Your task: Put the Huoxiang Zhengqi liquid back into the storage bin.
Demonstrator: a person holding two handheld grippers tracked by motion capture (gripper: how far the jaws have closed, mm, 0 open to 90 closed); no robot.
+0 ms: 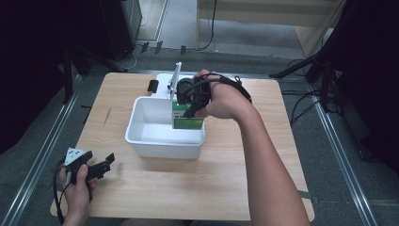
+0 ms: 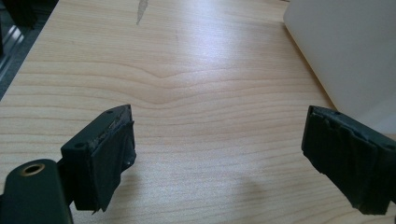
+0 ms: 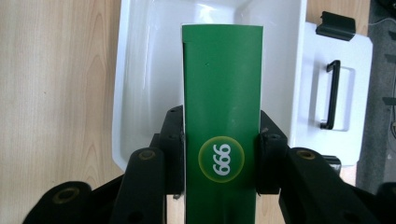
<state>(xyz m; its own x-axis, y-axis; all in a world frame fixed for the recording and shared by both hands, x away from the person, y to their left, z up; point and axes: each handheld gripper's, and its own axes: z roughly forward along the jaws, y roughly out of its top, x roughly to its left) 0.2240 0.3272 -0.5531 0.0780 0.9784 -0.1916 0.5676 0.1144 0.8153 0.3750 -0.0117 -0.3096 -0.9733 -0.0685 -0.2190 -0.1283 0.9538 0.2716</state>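
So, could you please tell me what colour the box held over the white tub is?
Green box, clearest in the right gripper view.

Green box (image 3: 222, 93) clamped upright over white bin (image 1: 141, 127).
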